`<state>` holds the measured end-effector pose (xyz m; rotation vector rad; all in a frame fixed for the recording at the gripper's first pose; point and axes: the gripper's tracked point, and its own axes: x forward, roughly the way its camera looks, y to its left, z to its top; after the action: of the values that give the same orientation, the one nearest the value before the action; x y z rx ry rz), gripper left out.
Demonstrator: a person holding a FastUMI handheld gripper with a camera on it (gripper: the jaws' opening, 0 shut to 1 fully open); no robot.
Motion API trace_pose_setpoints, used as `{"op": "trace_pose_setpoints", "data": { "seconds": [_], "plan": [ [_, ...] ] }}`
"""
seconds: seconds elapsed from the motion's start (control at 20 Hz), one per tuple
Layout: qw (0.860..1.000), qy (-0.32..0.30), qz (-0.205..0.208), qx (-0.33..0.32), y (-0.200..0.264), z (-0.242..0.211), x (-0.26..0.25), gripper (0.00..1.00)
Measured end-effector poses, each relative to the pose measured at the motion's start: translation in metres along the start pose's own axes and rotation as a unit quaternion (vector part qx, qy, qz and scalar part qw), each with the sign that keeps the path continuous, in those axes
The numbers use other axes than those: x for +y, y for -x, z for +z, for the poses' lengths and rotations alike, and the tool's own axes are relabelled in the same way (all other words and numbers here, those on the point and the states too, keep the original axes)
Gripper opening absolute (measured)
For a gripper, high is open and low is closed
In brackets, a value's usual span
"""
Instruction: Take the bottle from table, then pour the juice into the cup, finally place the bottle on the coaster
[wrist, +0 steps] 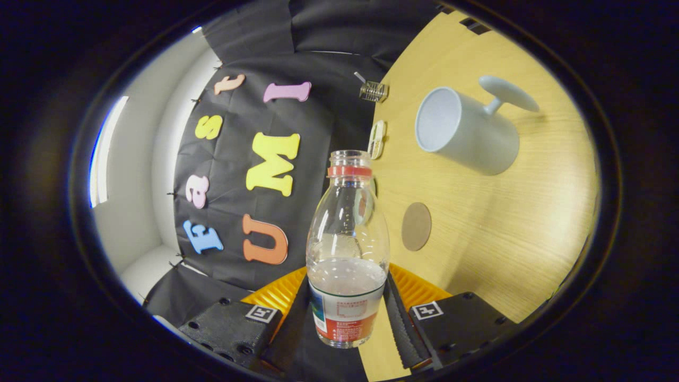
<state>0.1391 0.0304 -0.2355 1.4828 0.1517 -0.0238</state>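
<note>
Gripper [347,313] tilted sideways, fingers [399,313] clamping the bottle [347,254].

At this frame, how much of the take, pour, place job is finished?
Take looks done: the tool is shut on the bottle, which is uncapped and about half full. Pour in hand: view tilted, cup beyond, showing no juice. Left: pouring, then placing it on the coaster.

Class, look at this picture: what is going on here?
A hand-held gripper is shut on a clear, uncapped bottle, partly filled with liquid, held between its fingers. The view is rolled sideways, so the bottle is probably tilted. Beyond it on the wooden table stand a pale cup and a round coaster, nothing on it.
</note>
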Motion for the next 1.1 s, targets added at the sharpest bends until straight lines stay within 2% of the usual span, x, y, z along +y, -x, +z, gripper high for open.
{"op": "trace_pose_setpoints", "data": {
  "seconds": [0.6,1.1],
  "plan": [
    [0.994,-0.108,0.005,-0.008,-0.012,0.027,0.006,0.77],
    [0.988,-0.155,0.005,-0.016,-0.013,0.046,0.007,0.77]
  ]
}}
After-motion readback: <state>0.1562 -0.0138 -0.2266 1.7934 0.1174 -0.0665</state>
